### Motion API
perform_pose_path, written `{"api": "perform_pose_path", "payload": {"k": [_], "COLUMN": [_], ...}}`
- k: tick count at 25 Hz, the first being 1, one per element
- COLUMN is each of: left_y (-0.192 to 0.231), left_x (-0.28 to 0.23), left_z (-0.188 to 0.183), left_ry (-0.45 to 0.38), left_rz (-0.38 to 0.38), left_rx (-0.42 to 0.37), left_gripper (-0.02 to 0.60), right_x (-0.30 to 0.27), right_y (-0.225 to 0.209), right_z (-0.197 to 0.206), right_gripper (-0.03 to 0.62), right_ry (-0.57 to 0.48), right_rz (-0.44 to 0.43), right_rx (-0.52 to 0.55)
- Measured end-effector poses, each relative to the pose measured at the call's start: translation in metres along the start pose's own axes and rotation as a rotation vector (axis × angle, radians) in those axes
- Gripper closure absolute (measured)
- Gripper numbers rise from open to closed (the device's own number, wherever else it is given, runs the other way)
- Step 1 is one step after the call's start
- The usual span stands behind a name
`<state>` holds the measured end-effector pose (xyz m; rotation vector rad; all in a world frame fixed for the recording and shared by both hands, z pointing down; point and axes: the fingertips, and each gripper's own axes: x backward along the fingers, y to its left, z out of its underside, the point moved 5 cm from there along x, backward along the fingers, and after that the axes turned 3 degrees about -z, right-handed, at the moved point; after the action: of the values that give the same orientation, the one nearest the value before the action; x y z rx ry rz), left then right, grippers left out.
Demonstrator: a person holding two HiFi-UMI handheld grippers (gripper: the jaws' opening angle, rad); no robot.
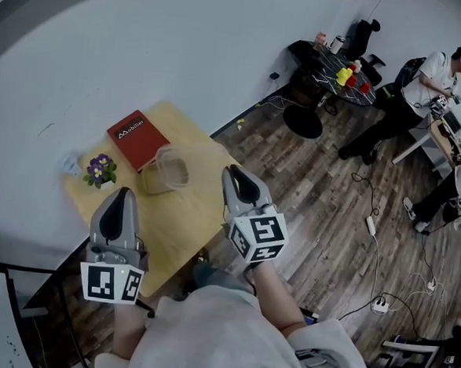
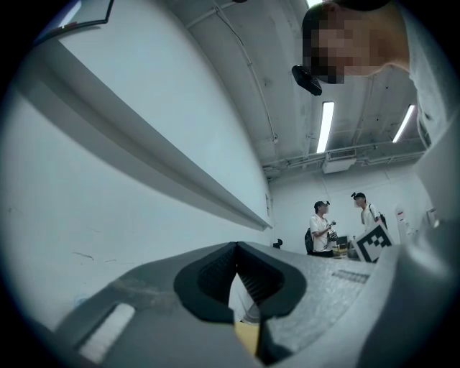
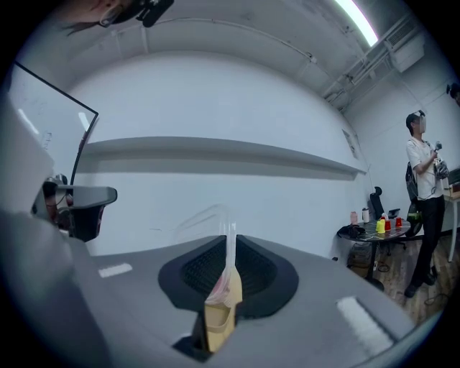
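Clear plastic container [image 1: 167, 169] lies on the yellow tabletop [image 1: 182, 219], near the right hand-held gripper [image 1: 229, 171]. That and the left hand-held gripper [image 1: 123, 193] are pressed together, empty. Approaching unopened would likely shove the light container against the red book [image 1: 137, 137].

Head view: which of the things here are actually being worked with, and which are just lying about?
In hand: left gripper and right gripper, both shut and empty; clear tub, nearest them, on the wooden table.
Lying about: red book, potted flowers, cluttered black table far off, power strip on the floor.
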<state>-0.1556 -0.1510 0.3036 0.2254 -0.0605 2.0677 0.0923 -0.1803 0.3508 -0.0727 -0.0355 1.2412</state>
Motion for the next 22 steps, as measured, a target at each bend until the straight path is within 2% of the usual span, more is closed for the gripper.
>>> {"api": "perform_pose_path", "payload": {"k": [22], "left_y": [-0.008], "left_x": [0.021], "left_z": [-0.01], "left_ry": [-0.006], "left_rz": [0.029], "left_rx": [-0.019], "left_gripper": [0.577], "right_x": [0.051], "right_y": [0.02], "right_z": [-0.039], "right_gripper": [0.556], "right_ry": [-0.133], "right_rz": [0.076], "right_rx": [0.089]}}
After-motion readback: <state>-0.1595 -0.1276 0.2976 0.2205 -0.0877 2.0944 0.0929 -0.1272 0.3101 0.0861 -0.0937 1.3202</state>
